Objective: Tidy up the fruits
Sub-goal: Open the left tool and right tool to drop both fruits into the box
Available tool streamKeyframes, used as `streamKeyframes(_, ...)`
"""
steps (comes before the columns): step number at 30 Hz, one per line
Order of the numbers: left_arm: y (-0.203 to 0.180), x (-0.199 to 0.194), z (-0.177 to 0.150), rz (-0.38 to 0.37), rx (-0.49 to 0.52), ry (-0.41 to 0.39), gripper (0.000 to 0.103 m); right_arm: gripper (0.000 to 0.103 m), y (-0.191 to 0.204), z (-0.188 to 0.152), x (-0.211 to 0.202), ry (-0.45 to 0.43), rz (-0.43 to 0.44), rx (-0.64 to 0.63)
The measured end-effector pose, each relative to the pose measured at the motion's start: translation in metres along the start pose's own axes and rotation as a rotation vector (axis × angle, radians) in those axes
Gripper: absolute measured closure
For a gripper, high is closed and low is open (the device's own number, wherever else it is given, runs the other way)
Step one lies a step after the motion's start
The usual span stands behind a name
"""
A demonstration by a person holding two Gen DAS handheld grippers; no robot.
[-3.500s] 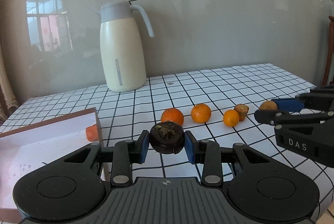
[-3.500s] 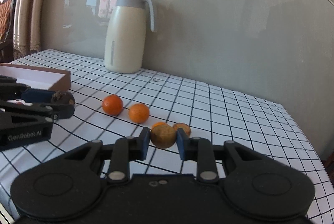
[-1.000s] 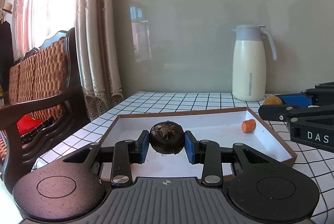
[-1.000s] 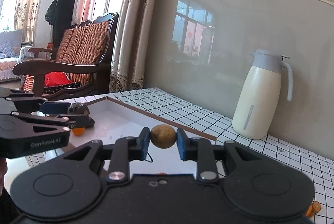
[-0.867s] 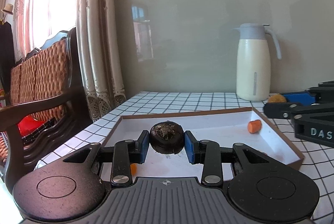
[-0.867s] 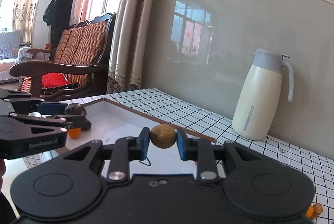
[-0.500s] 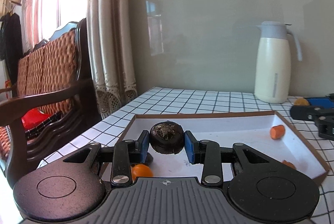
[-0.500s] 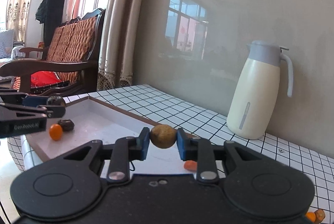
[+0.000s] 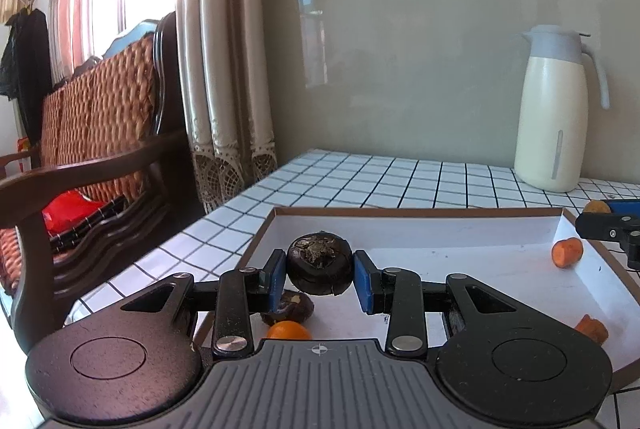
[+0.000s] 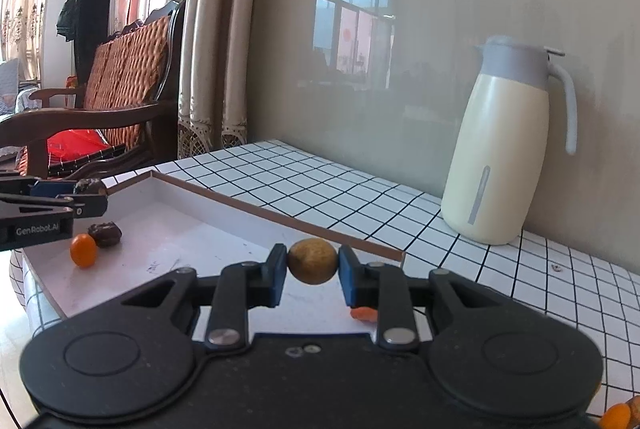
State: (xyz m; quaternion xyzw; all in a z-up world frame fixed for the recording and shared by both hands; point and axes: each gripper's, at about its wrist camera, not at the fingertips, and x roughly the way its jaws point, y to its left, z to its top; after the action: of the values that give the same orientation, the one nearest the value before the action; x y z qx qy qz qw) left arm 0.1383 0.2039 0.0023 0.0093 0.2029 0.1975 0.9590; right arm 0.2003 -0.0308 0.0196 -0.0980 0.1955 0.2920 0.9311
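1. The dark fruit was pinched between the pads of the left gripper and held above the tray.
2. A second dark fruit and a small orange were seen lying in the tray, just under the left gripper at 6 o'clock.
3. The brown fruit was pinched by the right gripper over the tray's near edge.
4. Two orange pieces were seen at 3 o'clock in the left view.
5. The dark fruit would best be lowered close to the tray floor before the pads are opened, so it is not dropped and does not roll.
6. It would best be put beside its twin, not on top of the orange.
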Motion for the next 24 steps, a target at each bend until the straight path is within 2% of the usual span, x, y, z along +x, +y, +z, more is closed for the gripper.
streamKeyframes(4,-0.001,0.004,0.000,0.006,0.010,0.008,0.067,0.083,0.002,-0.001,0.004,0.009,0.007,-0.008)
streamKeyframes(5,-0.001,0.004,0.000,0.024,0.008,0.006,0.066,0.079,0.004,-0.001,0.005,0.005,0.008,-0.014)
streamKeyframes(6,-0.001,0.004,0.001,0.051,0.006,0.002,0.065,0.055,0.003,0.000,0.006,0.002,0.004,-0.020)
streamKeyframes(7,0.001,0.003,0.002,0.076,-0.003,-0.006,0.058,0.021,0.004,-0.001,0.005,-0.021,-0.018,-0.026)
streamKeyframes(8,0.004,0.001,0.001,0.096,-0.023,-0.026,0.027,0.009,0.004,-0.001,0.001,-0.062,-0.049,-0.029)
streamKeyframes(9,0.006,-0.003,0.001,0.114,-0.038,-0.053,0.004,0.010,0.004,-0.001,-0.001,-0.077,-0.059,-0.030)
streamKeyframes(10,0.007,-0.007,0.001,0.133,-0.045,-0.084,0.002,0.012,0.002,0.000,0.000,-0.070,-0.055,-0.024)
streamKeyframes(12,0.007,-0.011,0.001,0.152,-0.035,-0.113,0.000,0.011,-0.001,-0.001,0.001,-0.064,-0.059,-0.009)
streamKeyframes(13,0.006,-0.010,0.000,0.152,-0.025,-0.109,0.000,0.006,-0.001,-0.002,0.001,-0.065,-0.067,-0.012)
streamKeyframes(24,0.001,-0.011,-0.001,0.145,0.021,-0.098,0.000,0.006,-0.002,-0.002,0.003,-0.067,-0.076,-0.009)
